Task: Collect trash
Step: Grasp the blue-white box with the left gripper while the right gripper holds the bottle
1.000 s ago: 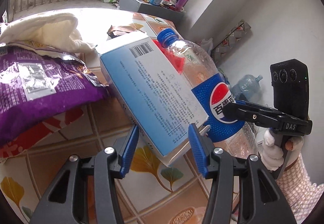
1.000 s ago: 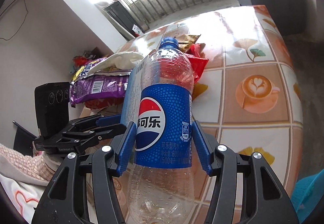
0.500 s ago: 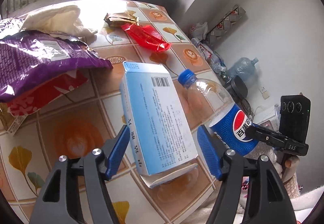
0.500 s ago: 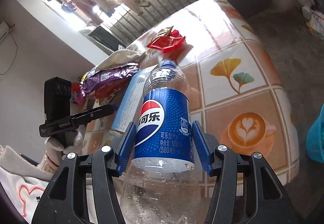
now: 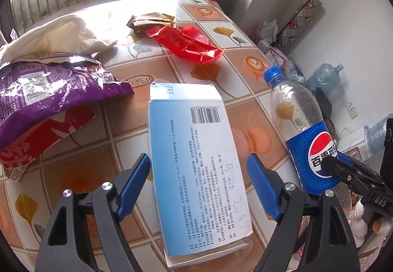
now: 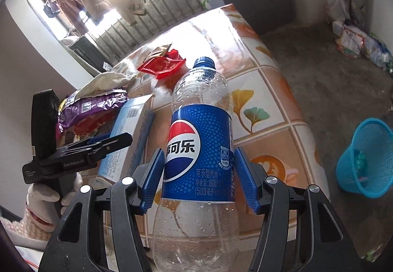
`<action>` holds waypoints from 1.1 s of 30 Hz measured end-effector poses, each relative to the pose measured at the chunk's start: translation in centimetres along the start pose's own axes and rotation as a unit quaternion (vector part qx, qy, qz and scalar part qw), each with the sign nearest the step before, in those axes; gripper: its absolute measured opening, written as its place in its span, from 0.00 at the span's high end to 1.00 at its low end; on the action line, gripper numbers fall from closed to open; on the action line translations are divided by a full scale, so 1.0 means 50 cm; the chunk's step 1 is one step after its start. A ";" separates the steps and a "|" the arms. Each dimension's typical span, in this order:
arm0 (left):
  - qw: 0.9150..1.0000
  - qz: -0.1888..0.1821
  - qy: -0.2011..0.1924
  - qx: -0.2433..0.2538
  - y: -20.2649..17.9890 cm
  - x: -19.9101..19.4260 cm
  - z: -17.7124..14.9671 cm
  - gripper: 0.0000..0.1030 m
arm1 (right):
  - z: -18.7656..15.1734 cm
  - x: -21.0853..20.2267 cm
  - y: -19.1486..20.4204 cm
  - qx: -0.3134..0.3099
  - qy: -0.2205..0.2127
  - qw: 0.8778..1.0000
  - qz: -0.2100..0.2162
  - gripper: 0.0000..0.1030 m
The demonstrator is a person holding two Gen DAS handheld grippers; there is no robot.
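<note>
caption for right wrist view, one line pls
Right hand-held gripper holds an empty Pepsi bottle above the table; blue bin on floor.

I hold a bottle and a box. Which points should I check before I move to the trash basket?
1. Pepsi bottle gripped by the right gripper, pads on its label: ok.
2. Blue cap on the bottle: ok.
3. Blue mesh basket in sight, on the floor beside the table: ok.
4. Left gripper holding the blue box: not ok; its jaws are opening, and the box is loose between them.
5. Box resting safely on the table: cannot tell.
6. Table free of trash: not ok; the red wrapper and the purple bag lie there.
</note>
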State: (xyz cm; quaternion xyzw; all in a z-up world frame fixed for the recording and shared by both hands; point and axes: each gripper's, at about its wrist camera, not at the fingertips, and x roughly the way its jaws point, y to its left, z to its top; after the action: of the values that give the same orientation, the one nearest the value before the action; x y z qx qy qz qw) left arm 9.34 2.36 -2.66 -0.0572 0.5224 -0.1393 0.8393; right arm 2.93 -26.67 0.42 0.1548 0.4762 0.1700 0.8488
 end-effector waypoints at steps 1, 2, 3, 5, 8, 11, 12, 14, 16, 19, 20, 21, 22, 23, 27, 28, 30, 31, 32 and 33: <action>1.000 0.004 0.001 0.001 0.000 0.004 -0.001 0.24 | 0.002 0.003 0.001 0.003 0.001 1.000 0.001 0.45; 1.000 0.008 0.001 0.001 -0.001 0.007 -0.002 0.24 | 0.005 0.007 0.001 0.004 0.004 1.000 0.002 0.45; 1.000 0.012 0.001 0.002 -0.002 0.010 -0.002 0.24 | 0.008 0.009 0.001 0.005 0.006 1.000 0.001 0.43; 1.000 0.018 0.001 0.004 -0.006 0.017 -0.004 0.24 | 0.012 0.017 0.002 0.007 0.008 1.000 -0.005 0.40; 1.000 0.025 -0.003 0.013 -0.013 0.025 -0.006 0.24 | 0.011 0.029 0.006 0.009 0.017 1.000 -0.004 0.39; 0.999 0.033 -0.006 0.021 -0.020 0.029 -0.007 0.24 | 0.008 0.037 0.009 0.009 0.024 1.000 -0.005 0.39; 0.999 0.037 -0.008 0.027 -0.022 0.033 -0.007 0.24 | 0.007 0.040 0.010 0.008 0.025 1.000 -0.006 0.39; 0.998 0.047 -0.010 0.041 -0.029 0.037 -0.008 0.24 | 0.003 0.043 0.010 0.010 0.030 0.999 -0.004 0.39; 0.997 0.055 -0.014 0.051 -0.034 0.042 -0.008 0.24 | 0.002 0.046 0.011 0.011 0.033 0.999 -0.004 0.39; 0.997 0.059 -0.018 0.055 -0.037 0.044 -0.009 0.25 | 0.001 0.045 0.013 0.005 0.033 0.999 -0.008 0.39; 0.997 0.059 -0.020 0.055 -0.037 0.044 -0.009 0.25 | 0.001 0.045 0.014 0.003 0.033 0.999 -0.009 0.39; 0.997 0.058 -0.020 0.055 -0.036 0.044 -0.009 0.25 | 0.001 0.046 0.015 0.001 0.034 0.999 -0.011 0.39; 0.997 0.058 -0.021 0.055 -0.036 0.045 -0.009 0.26 | 0.002 0.046 0.015 0.000 0.035 0.999 -0.011 0.40; 0.997 0.057 -0.021 0.055 -0.035 0.045 -0.008 0.26 | 0.000 0.045 0.013 -0.001 0.036 0.999 -0.009 0.42; 0.996 0.059 -0.025 0.057 -0.037 0.042 -0.010 0.27 | -0.002 0.042 0.011 0.000 0.034 0.999 -0.008 0.45; 0.996 0.059 -0.025 0.058 -0.037 0.042 -0.010 0.28 | -0.002 0.041 0.011 0.000 0.033 0.999 -0.009 0.45; 0.996 0.060 -0.028 0.060 -0.038 0.040 -0.012 0.28 | -0.002 0.037 0.008 0.001 0.032 0.999 -0.008 0.46; 0.996 0.060 -0.029 0.061 -0.039 0.038 -0.012 0.28 | -0.001 0.035 0.006 0.002 0.032 0.999 -0.008 0.46; 0.996 0.060 -0.030 0.061 -0.039 0.037 -0.013 0.28 | -0.001 0.033 0.005 0.003 0.030 0.999 -0.009 0.46; 0.996 0.061 -0.032 0.062 -0.039 0.036 -0.013 0.28 | -0.002 0.031 0.004 0.004 0.029 1.000 -0.010 0.46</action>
State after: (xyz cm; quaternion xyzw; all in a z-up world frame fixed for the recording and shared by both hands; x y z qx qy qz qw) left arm 9.17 -0.02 -4.02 0.0223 0.4880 -0.1183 0.8645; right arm 3.60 -25.81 -0.72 0.1489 0.5032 0.1643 0.8353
